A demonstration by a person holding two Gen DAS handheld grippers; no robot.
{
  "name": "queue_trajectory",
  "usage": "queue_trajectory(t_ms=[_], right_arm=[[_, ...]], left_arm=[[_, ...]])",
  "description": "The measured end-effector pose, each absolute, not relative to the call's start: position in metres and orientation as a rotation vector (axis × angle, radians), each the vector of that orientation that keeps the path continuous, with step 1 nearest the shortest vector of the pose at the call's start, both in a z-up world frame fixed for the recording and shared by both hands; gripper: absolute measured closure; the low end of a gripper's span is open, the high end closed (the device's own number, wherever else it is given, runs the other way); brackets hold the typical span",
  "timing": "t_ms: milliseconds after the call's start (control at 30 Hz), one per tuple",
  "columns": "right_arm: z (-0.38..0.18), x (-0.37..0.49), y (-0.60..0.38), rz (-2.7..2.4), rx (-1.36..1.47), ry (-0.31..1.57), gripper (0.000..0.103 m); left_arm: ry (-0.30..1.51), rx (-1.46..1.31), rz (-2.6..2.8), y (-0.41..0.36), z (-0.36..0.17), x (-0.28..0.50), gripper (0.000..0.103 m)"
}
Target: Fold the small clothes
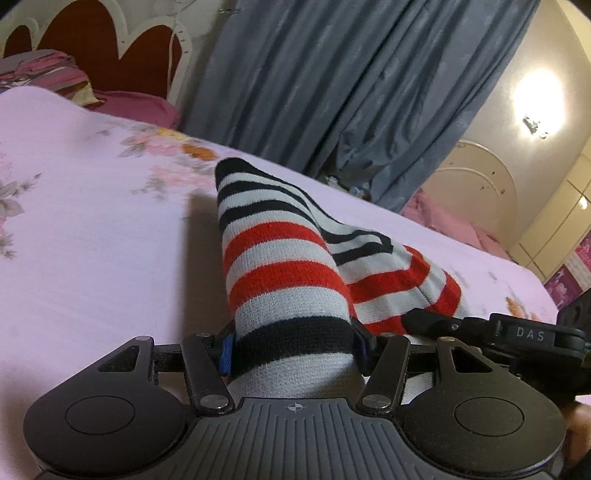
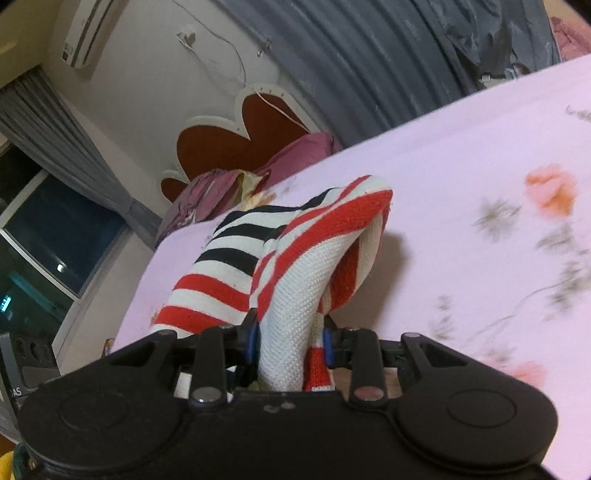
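Observation:
A small knitted garment (image 1: 280, 266) with red, white and black stripes hangs bunched just above the pink floral bedsheet (image 1: 92, 229). My left gripper (image 1: 295, 347) is shut on one end of it, and a black stripe sits between the blue pads. In the right wrist view the same garment (image 2: 295, 266) rises in a fold. My right gripper (image 2: 290, 341) is shut on its white and red edge. The right gripper's body (image 1: 528, 334) shows close beside the left one, at the garment's other side.
The bedsheet (image 2: 461, 166) spreads ahead of both grippers. Purple pillows (image 1: 55, 79) lie by a red and white headboard (image 1: 110, 33). A grey curtain (image 1: 351, 81) hangs behind the bed's far edge, and a window (image 2: 55, 229) is on the left.

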State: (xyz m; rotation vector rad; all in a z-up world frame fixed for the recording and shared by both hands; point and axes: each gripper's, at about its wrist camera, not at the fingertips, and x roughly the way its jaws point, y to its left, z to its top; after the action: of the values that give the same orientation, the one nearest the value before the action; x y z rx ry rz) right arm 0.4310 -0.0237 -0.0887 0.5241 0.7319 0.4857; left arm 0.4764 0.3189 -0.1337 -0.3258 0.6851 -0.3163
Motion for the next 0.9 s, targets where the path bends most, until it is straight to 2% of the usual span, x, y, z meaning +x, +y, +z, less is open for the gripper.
queue_trajectory(t_ms=[67,200,233,333,500,633,700,767,900], right_arm=[[-0.096,0.433,-0.017,0.470,0.517,0.753,0.072],[-0.110,0.434,-0.015,0.434,0.488,0.782,0.070],[-0.112,0.433,-0.019,0.425,0.495,0.792,0.068],[-0.112,0.427,-0.032,0.365,0.522,0.791,0.063],[-0.079,0.417,-0.034,0.280,0.444,0.703,0.062],[-0.064,0.423,-0.024,0.281,0.405,0.674,0.064],[-0.063,0.429,-0.011,0.295,0.380,0.667,0.066],[-0.064,0.439,0.003,0.287,0.346,0.672,0.076],[-0.079,0.469,0.021,0.204,0.301,0.716,0.086]], left_arm=[[0.695,-0.319,-0.301,0.327,-0.149,0.479,0.044],[0.679,-0.292,-0.310,0.331,-0.167,0.480,0.028],[0.682,-0.301,-0.308,0.332,-0.169,0.481,0.027],[0.678,-0.289,-0.307,0.328,-0.164,0.480,0.026],[0.564,-0.241,-0.309,0.328,-0.135,0.464,0.026],[0.554,-0.271,-0.333,0.321,-0.125,0.478,0.026],[0.571,-0.296,-0.333,0.317,-0.130,0.488,0.026],[0.585,-0.295,-0.316,0.311,-0.139,0.496,0.026],[0.605,-0.262,-0.283,0.305,-0.154,0.502,0.026]])
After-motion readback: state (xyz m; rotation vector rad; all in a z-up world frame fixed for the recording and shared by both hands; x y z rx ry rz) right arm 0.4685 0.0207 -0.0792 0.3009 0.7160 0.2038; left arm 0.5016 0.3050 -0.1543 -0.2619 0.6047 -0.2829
